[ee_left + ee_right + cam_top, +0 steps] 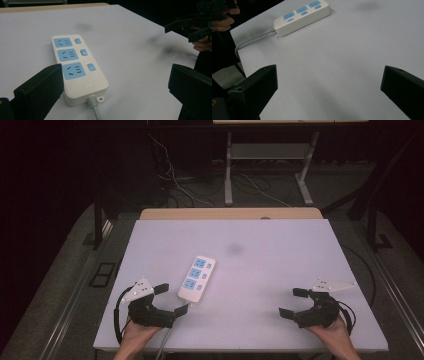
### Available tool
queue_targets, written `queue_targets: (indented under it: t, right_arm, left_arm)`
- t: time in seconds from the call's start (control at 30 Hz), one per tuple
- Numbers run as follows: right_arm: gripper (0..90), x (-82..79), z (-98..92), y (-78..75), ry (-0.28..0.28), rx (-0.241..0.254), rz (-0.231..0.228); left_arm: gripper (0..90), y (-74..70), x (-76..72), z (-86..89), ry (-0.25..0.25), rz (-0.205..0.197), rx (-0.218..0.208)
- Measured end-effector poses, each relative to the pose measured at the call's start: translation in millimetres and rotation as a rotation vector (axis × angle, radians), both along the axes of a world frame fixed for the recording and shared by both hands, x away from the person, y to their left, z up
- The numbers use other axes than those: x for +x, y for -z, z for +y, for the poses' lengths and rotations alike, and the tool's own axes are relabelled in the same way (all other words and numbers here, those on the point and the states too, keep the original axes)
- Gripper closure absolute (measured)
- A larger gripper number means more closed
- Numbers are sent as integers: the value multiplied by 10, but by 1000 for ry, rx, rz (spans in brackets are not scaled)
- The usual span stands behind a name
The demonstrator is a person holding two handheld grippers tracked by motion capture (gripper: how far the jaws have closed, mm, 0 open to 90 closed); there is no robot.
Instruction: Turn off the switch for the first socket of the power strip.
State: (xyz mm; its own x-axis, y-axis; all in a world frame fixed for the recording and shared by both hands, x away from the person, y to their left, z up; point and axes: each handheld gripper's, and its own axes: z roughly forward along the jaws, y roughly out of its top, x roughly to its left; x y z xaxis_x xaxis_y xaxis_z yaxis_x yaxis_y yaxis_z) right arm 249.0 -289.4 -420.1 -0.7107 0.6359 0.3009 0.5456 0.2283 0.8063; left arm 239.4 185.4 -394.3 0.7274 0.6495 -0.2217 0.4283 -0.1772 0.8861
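Observation:
A white power strip [197, 277] with three blue sockets and three blue switches lies flat on the white table top [260, 270], left of centre. Its grey cable [167, 337] runs off the near edge. My left gripper [171, 299] is open just beside the strip's cable end, touching nothing. In the left gripper view the strip [76, 66] lies between and ahead of the wide-apart jaws. My right gripper [293, 302] stands open near the front right, nothing between its fingers. In the right gripper view the strip [302, 16] lies far off at the upper left.
A wooden strip [230, 213] borders the table's far edge. A faint dark smudge [234, 249] marks the table top beyond the power strip. Behind the table stand desk legs [228, 170] and loose cables on a dark floor.

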Motion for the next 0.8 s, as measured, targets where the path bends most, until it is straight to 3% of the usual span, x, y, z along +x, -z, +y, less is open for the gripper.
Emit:
queue_targets:
  t: [0.67, 0.8]
  right_arm:
    - [6, -1, 3, 3, 2, -7, 3]
    - [6, 0, 4, 5, 0, -9, 3]
  left_arm:
    - [0, -96, 244, 87, -4, 56, 52]
    - [0, -106, 309, 94, -3, 70, 44]
